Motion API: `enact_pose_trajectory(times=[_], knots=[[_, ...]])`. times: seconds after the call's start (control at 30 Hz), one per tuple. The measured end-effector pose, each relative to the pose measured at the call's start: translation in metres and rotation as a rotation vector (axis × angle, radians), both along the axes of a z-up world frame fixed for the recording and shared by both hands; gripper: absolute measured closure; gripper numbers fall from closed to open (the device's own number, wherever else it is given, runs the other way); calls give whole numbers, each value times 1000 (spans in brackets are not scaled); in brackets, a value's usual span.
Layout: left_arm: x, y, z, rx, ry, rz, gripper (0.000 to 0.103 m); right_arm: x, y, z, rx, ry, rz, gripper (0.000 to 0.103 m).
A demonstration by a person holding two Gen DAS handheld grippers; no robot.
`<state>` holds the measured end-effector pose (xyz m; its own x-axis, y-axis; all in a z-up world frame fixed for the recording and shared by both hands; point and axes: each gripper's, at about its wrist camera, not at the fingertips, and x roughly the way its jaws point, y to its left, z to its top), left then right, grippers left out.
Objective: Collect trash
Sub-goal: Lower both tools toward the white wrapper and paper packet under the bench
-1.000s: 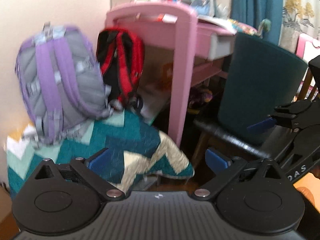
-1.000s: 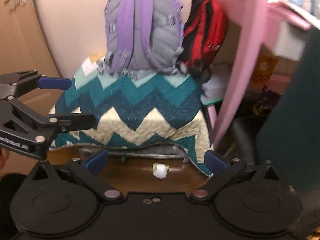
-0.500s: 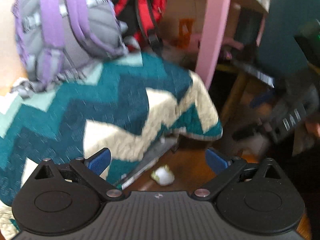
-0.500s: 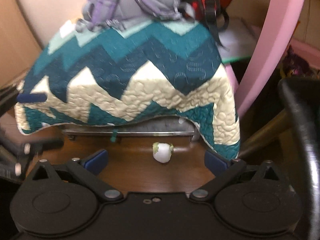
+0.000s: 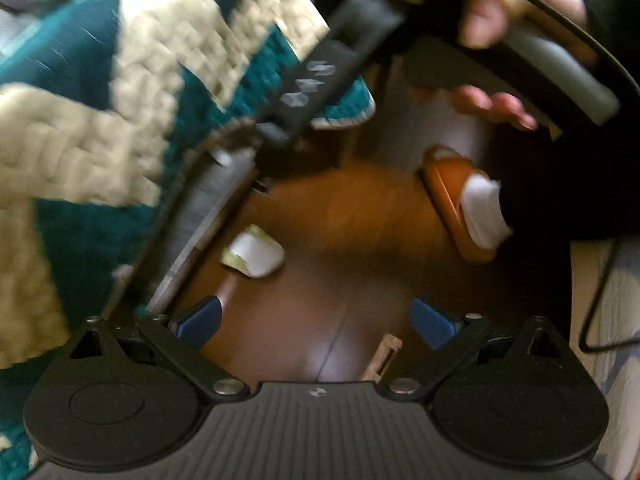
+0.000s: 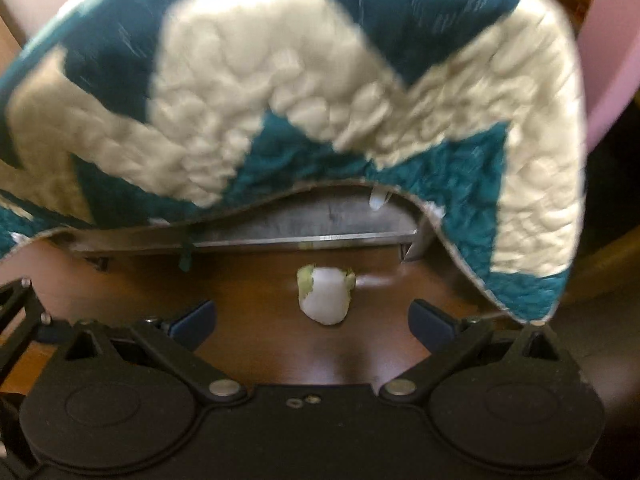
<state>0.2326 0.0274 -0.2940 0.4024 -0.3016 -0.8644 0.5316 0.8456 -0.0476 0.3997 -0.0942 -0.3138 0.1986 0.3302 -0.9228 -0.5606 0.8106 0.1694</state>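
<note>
My right gripper (image 6: 312, 316) is spread wide with the wad (image 6: 325, 294) on the floor just short of the quilt (image 6: 280, 100) hem, so overshooting could snag that hem or nudge the wad under it.

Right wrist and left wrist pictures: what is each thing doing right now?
Crumpled wrapper: lying loose on the wooden floor, not gripped.
Right gripper: fingers open, wrapper just ahead.
Left gripper: fingers open, empty.
Zigzag quilt: draped, edge hanging over the floor.
Orange slipper: worn on a white-socked foot.
</note>
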Motion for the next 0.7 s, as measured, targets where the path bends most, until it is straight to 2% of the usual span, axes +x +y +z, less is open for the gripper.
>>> enact_pose_trajectory(times=[0.17,0.43,0.7], knots=[[4,-11,-52,28,64,-60,2,16,15,-54,-16,55,-9,0],[6,-24,-120,28,135,-134,2,33,37,-128,-62,112,6,0],[-3,-36,-178,52,195,-232,2,40,52,-175,-95,112,62,1]])
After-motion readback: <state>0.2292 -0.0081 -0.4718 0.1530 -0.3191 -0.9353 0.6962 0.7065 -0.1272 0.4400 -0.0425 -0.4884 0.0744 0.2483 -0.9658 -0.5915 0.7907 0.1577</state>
